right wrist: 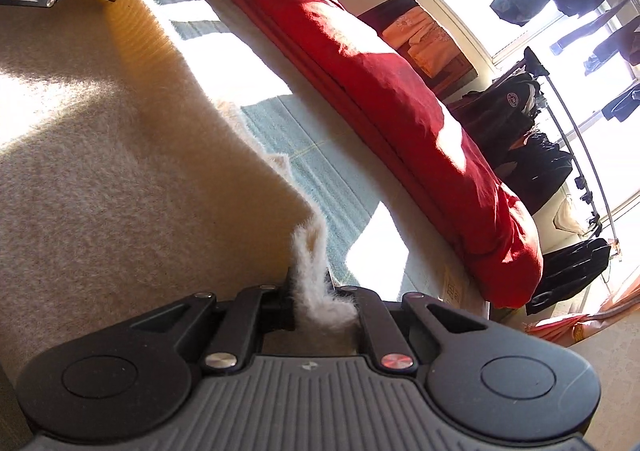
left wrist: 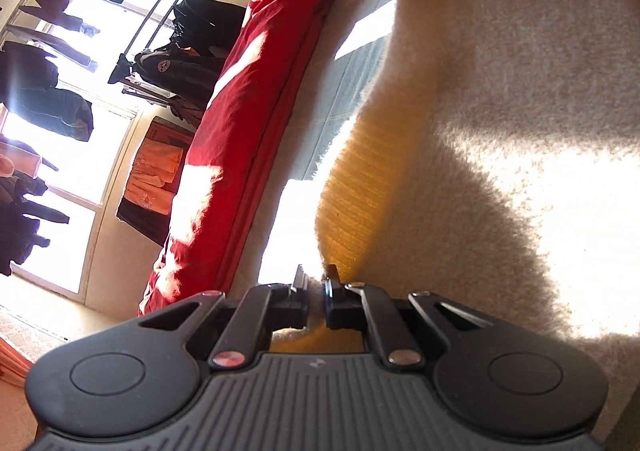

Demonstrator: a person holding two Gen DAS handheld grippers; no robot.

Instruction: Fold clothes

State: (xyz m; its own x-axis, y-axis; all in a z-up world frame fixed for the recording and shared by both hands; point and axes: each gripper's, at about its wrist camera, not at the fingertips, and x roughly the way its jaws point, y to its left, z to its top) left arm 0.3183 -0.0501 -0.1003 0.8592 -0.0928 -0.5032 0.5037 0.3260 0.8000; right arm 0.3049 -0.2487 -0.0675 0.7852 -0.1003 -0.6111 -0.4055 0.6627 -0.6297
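The fuzzy cream garment (right wrist: 132, 155) is held up off the bed by one edge, stretched between the two grippers, with its ribbed orange-lit inner face (left wrist: 356, 191) showing near the left-hand corner. How far along the fold is cannot be settled: a garment lifted taut by two corners fits a spread-out before laying flat just as well as a carry-over of one half onto the other. No finished crease or folded stack shows in either view, and the lower part of the cloth is out of sight.

The left gripper (left wrist: 317, 291) has its jaws nearly together on a thin bit of the cloth's edge; the fabric runs forward and to the right of its fingertips, filling that whole side of its view. From the right wrist view the same gripper appears at the far upper left, pinching the corner where the ribbing starts.

The right gripper (right wrist: 320, 291) is clamped on a tuft of the fuzzy edge, which bunches thickly between its jaws and spills over the right finger. The cloth spreads ahead and to the left of it, toward the other gripper.

Beyond the held edge, past both tools, lies a grey-green bed cover (right wrist: 304, 139) striped with sunlight, then a rolled red quilt (right wrist: 400, 103) along its far side. Farther still, dark clothes hang on a rack (right wrist: 560, 99) by the bright window.
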